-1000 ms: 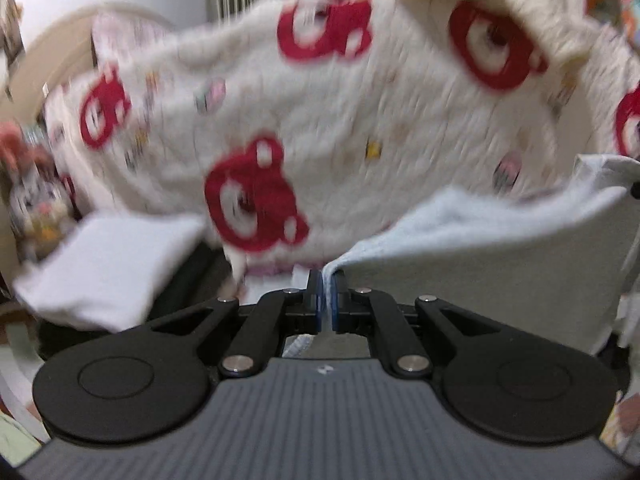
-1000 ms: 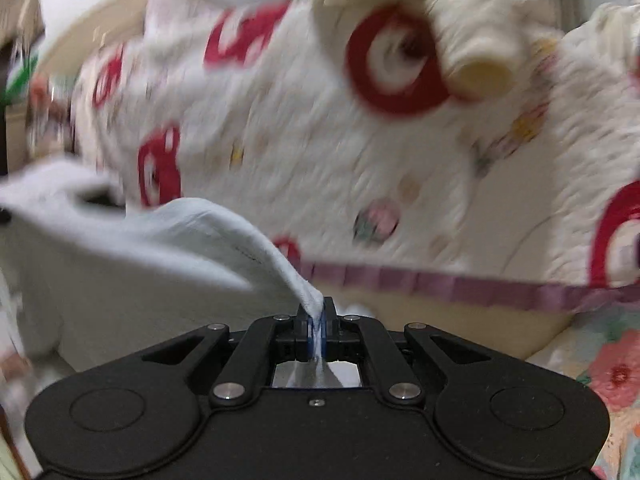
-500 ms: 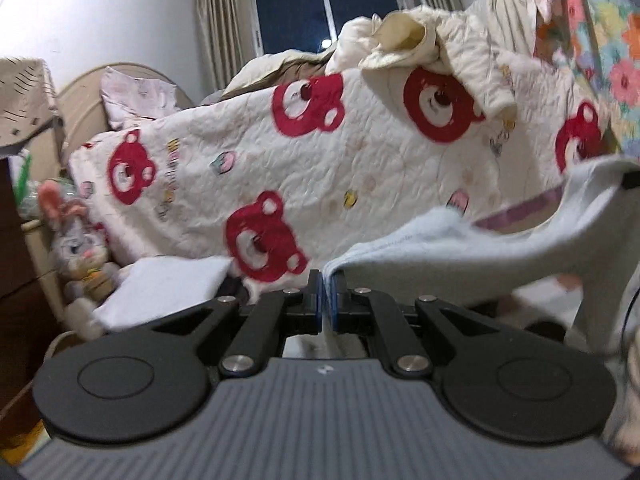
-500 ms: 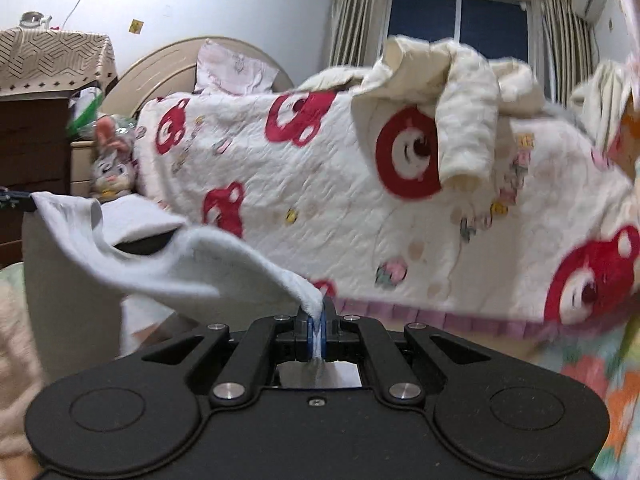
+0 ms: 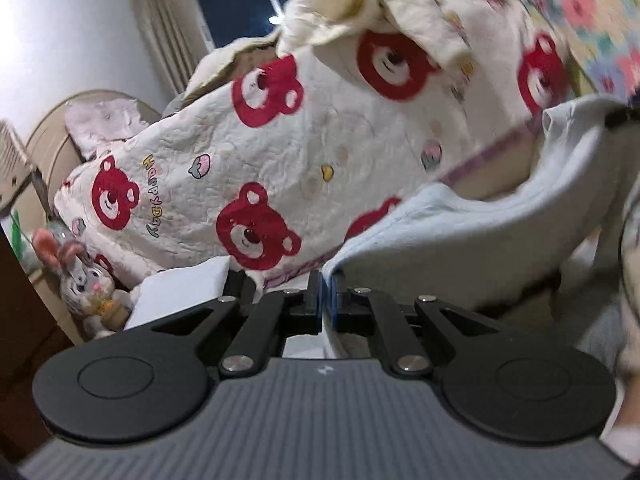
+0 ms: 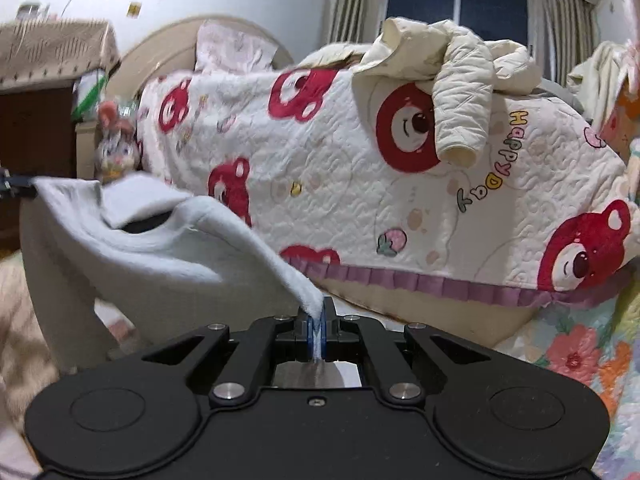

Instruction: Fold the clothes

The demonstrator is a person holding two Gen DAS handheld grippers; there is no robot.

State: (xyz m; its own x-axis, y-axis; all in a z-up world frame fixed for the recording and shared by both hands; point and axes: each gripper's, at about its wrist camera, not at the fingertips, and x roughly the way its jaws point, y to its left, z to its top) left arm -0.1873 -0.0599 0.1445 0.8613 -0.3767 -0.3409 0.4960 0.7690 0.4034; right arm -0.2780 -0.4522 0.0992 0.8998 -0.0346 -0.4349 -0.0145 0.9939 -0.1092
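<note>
Both claws are clamped on the pale grey-white fleece garment (image 6: 160, 264): the left claw (image 5: 328, 296) pinches one edge, the right claw (image 6: 318, 320) the other. Since a second ago the cloth has lifted and now hangs stretched between them, in front of the bear-print quilted bed (image 6: 360, 200), ready to be laid flat for a fold.

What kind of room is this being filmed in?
Most likely a bedroom: a bed with a rounded headboard under a bear-print quilt, a curtained window dark outside, and a plush rabbit beside the bed.
</note>
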